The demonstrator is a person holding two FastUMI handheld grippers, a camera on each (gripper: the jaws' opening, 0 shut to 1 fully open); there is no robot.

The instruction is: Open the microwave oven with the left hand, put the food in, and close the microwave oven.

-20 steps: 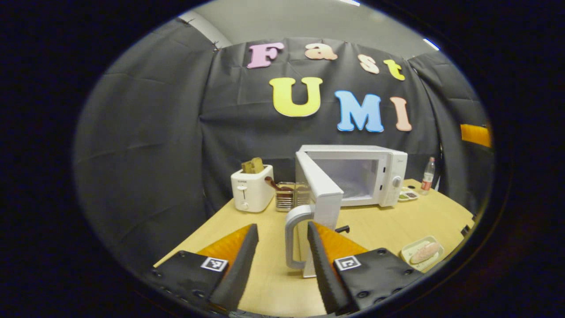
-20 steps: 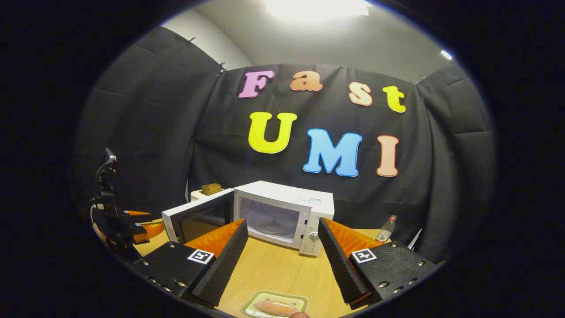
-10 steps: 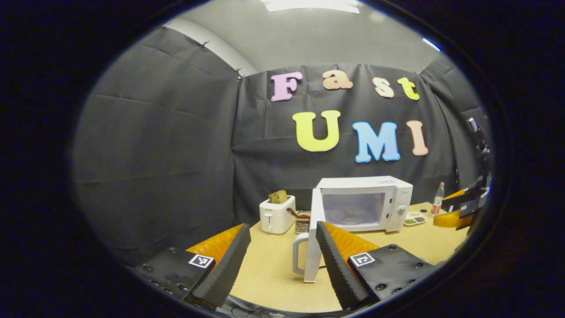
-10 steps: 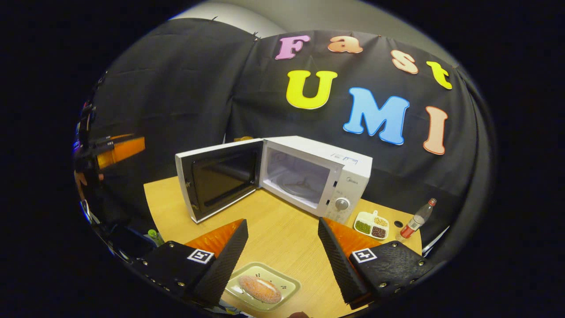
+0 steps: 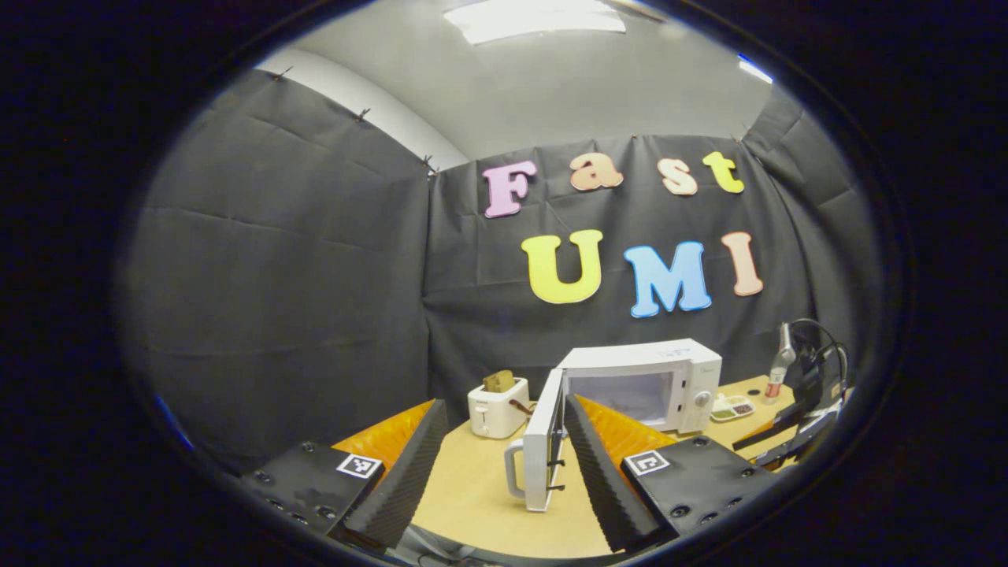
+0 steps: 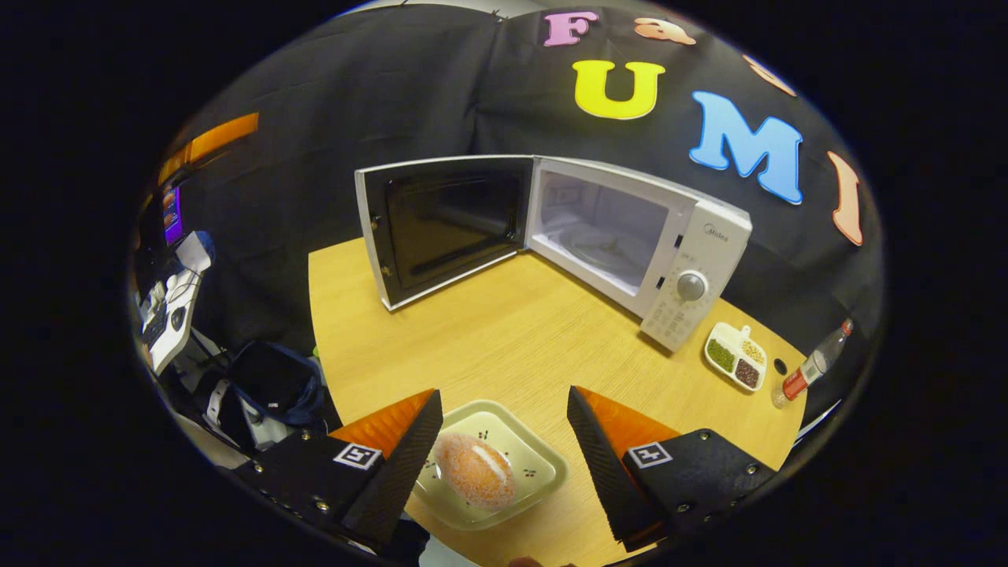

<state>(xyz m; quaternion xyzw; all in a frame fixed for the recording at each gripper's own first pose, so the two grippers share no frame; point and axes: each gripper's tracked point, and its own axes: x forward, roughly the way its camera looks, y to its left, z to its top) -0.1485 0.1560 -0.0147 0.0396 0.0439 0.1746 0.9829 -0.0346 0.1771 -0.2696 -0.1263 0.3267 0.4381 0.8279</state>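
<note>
The microwave [image 6: 630, 236] stands at the back of the round wooden table [image 6: 504, 331] with its door [image 6: 445, 224] swung wide to the left, the cavity [image 6: 602, 232] bare apart from the turntable and facing a broad stretch of free tabletop. In the right gripper view the right gripper [image 6: 504, 465] hangs over the near rim of the table, its 2 fingers spread wide and touching nothing; between them lies the food [image 6: 475, 471], a rounded sugared bun on a pale rectangular tray [image 6: 543, 472] that sits close to the table's front edge. This view also takes in a small divided dish [image 6: 736, 356] of beans and a bottle [image 6: 811, 368] near the right rim, just past the microwave's control panel, and bags on the floor [image 6: 268, 390] to the left of the table. In the left gripper view the left gripper [image 5: 500, 472] is held back from the table, its fingers parted and empty, with the door seen nearly edge-on between them, its handle [image 5: 513, 468] toward the camera. From that side a toaster [image 5: 496, 405] with bread in its slot stands to the left behind the door, and the right gripper [image 5: 795, 421] appears far off over the table's right edge.
</note>
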